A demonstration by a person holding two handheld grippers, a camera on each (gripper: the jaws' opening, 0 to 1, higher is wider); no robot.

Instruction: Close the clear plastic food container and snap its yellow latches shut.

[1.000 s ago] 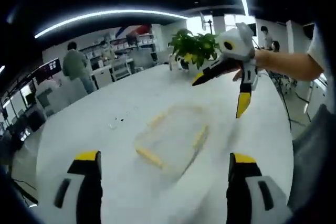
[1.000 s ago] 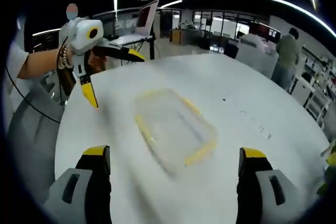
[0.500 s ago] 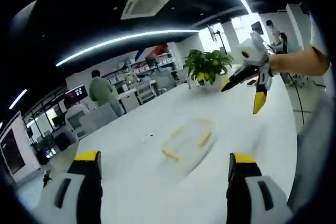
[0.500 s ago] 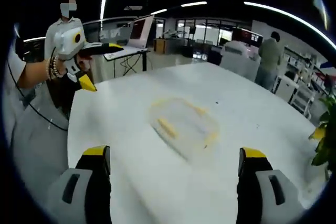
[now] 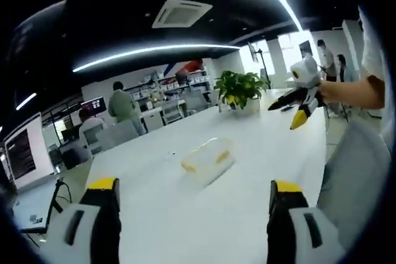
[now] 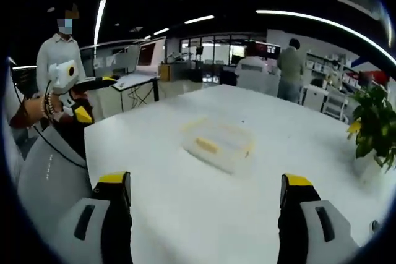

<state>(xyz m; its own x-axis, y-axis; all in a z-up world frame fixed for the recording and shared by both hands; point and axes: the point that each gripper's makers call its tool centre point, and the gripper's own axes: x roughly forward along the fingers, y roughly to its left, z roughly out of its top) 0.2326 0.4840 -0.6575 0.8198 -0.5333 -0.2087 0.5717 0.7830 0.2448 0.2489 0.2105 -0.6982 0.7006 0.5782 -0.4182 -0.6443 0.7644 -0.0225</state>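
Left gripper view: container (image 5: 207,159) lies lengthwise toward plant (image 5: 239,88).

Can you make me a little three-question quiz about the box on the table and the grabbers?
1. True or false: the right gripper is holding the plastic box.
2. What stands on the table beyond the box? A) a potted plant B) a kettle C) a ball
3. Fill in: the jaws of the left gripper stand ____.

Key: 1 false, it holds nothing and the box lies apart from it on the table. 2 A. 3 open.
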